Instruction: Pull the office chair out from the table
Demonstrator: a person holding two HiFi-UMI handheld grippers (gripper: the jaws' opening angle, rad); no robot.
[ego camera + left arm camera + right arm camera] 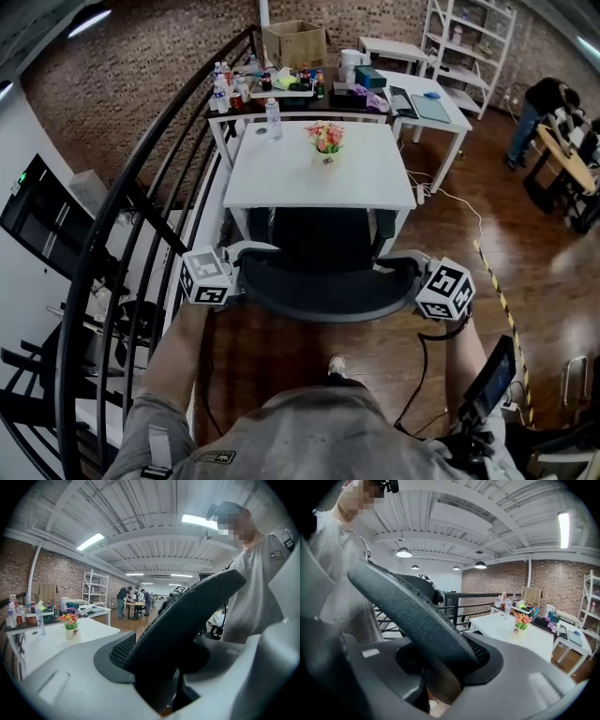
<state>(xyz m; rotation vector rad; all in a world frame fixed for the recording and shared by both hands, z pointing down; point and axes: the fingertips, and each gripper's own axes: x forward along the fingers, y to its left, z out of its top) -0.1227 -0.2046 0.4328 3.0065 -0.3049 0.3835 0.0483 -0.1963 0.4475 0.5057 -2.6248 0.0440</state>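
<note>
While the office chair (319,286) stands with its front tucked under the edge of the white table (281,183), both grippers have hold of the curved top rim of its backrest, one at each end. The left gripper (242,274) takes the rim's left end. In the left gripper view its grey fingers (61,681) stand partly apart, closed onto the dark padded rim, which runs up and away between them. The right gripper (410,278) does the same at the right end. In the right gripper view its fingers (534,681) are about half open and pressed on the rim, which fills the gap between them.

Beyond the fingertips of both grippers lies the tabletop, with a small pot of flowers (325,141) near its far middle and a water bottle (273,117) at the far edge behind that. Outside the left fingers a black stair railing (122,216) curves past. Behind the fingers, towards the person, is bare wooden floor (281,366), with one shoe (336,365) showing below the backrest.
</note>
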